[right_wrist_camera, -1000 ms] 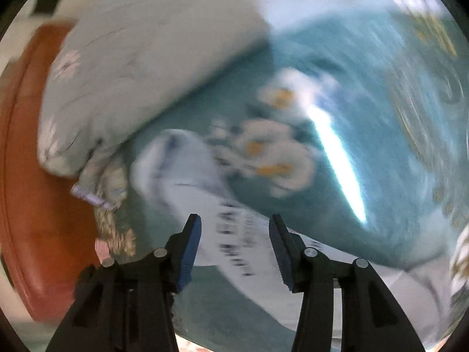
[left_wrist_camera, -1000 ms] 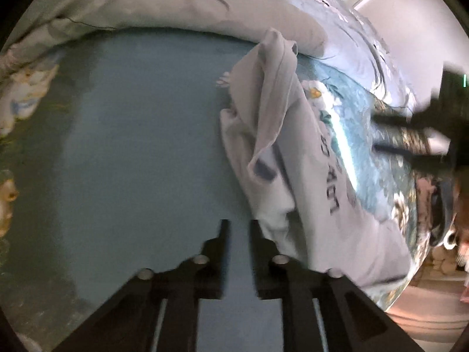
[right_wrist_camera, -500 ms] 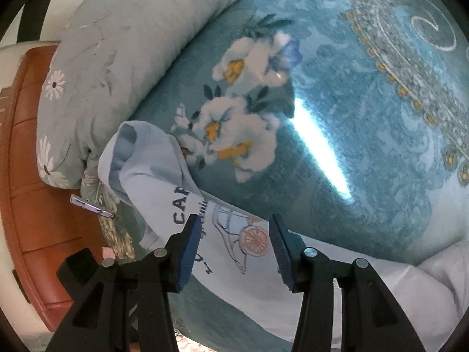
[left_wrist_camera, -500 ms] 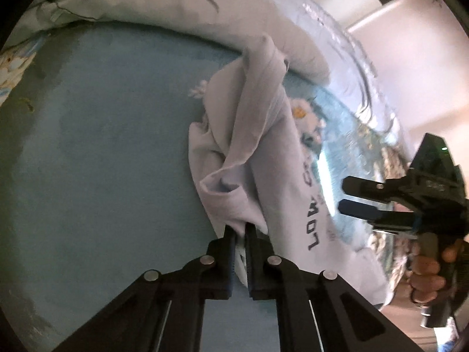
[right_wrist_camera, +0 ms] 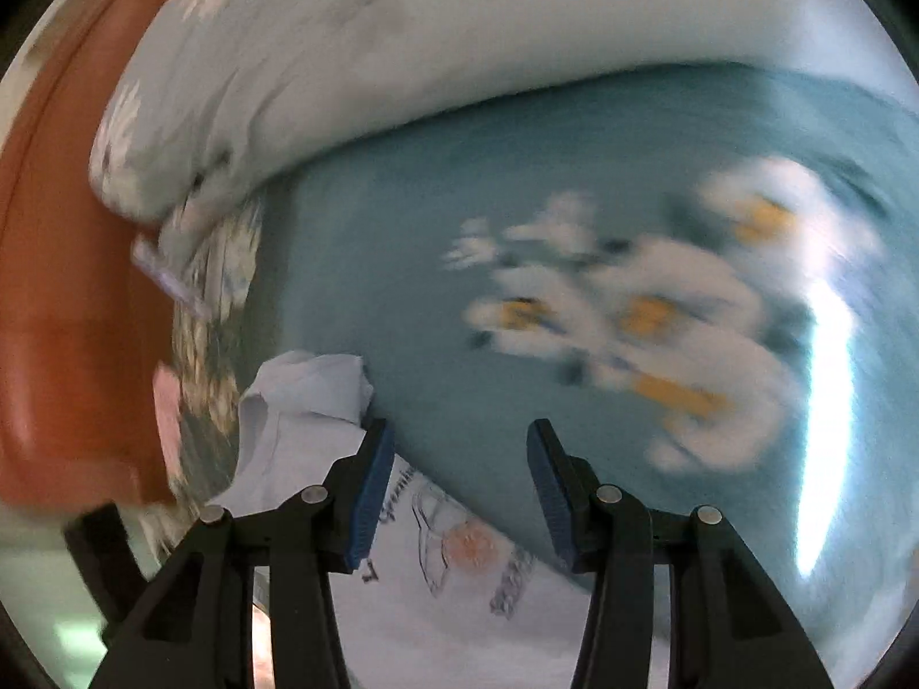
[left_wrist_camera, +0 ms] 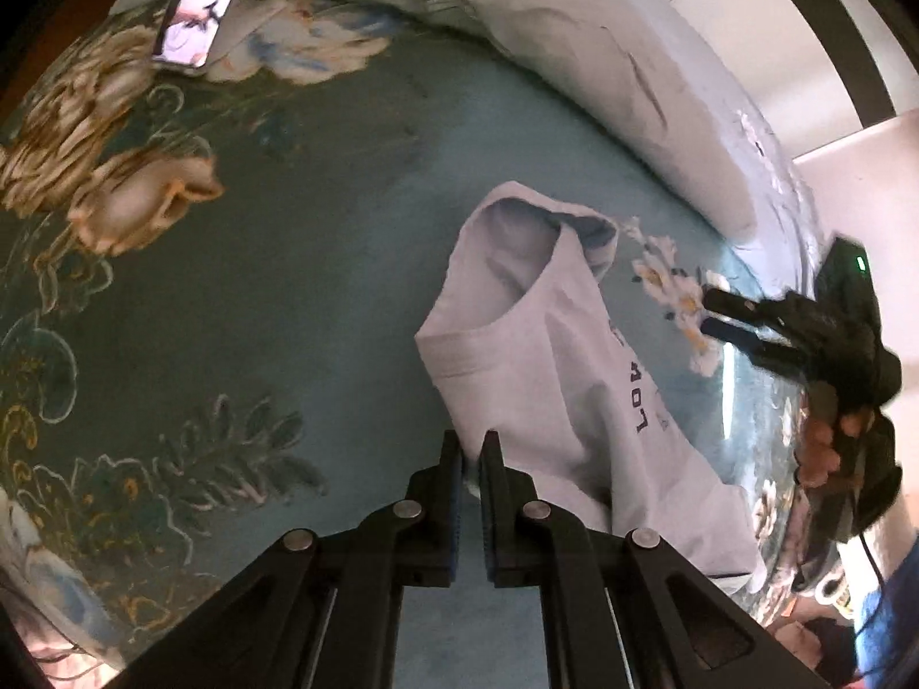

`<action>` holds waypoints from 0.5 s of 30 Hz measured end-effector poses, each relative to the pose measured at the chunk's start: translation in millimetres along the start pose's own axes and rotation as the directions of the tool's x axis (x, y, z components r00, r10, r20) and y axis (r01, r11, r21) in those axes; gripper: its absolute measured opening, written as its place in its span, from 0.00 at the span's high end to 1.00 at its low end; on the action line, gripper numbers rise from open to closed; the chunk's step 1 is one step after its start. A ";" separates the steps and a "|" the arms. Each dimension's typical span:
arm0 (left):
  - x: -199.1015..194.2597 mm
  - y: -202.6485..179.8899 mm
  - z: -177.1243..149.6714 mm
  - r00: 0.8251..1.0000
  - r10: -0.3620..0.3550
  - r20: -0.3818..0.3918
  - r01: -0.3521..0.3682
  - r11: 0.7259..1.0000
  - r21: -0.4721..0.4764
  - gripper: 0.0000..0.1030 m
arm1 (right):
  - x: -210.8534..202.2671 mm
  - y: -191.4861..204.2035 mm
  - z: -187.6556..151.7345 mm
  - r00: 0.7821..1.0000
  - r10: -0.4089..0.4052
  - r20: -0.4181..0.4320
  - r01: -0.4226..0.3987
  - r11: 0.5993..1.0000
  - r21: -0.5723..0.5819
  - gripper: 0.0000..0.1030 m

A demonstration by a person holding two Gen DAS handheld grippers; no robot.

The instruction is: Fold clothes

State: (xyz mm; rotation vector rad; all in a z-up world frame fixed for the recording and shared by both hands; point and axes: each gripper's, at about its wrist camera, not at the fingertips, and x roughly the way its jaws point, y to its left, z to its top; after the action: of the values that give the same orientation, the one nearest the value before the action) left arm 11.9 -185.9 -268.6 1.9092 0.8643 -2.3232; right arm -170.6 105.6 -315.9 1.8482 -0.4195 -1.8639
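Left hand-held gripper (left_wrist_camera: 470,448): black, jaws nearly together, pinching the near edge of the pale grey printed T-shirt (left_wrist_camera: 551,367). The jaws closed onto the cloth within the last second. In the left wrist view the shirt lies crumpled on the teal floral bedspread (left_wrist_camera: 258,264), its collar end towards the long pale grey pillow (left_wrist_camera: 574,46), dark lettering showing on its right side. Right hand-held gripper (left_wrist_camera: 741,324) hangs over the bedspread right of the shirt, a person's hand (left_wrist_camera: 827,436) on its grip. A phone (left_wrist_camera: 201,6) with a lit screen lies at the top left.

Right wrist view, blurred: right hand-held gripper (right_wrist_camera: 456,459) about half open, blue pads with nothing between them. The T-shirt (right_wrist_camera: 310,402) lies under and behind the left finger, its car print showing low between the fingers. A white flower pattern (right_wrist_camera: 643,310) sits on the bedspread (right_wrist_camera: 431,229) to the right. The pillow (right_wrist_camera: 402,28) runs along the top; a red-brown wooden bed frame (right_wrist_camera: 57,287) is at left.
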 end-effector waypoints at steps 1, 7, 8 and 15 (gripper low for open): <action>1.8 -2.0 -1.7 1.000 0.000 0.000 0.000 1.000 0.001 0.94 | 9.4 10.0 1.5 1.000 -0.006 -0.016 0.005 0.999 -0.048 0.52; 6.9 -4.5 -4.1 1.000 -0.017 0.012 0.018 0.999 -0.042 0.94 | 60.2 72.5 12.9 0.995 -0.050 -0.087 0.020 0.950 -0.311 0.49; 7.0 -3.1 -2.7 1.000 -0.026 0.011 0.027 0.998 -0.053 0.94 | 65.4 79.6 14.5 0.994 -0.085 -0.068 0.058 0.941 -0.334 0.49; 2.7 -0.1 -0.9 0.996 -0.084 0.001 0.084 0.994 -0.063 0.94 | 71.6 91.1 12.6 0.989 -0.111 -0.097 0.075 0.946 -0.316 0.49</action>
State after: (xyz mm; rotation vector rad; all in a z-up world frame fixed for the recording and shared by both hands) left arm 12.1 -184.6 -271.1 1.8854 1.0246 -2.3100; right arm -170.4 -10.3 -327.4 1.7691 0.0050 -1.7557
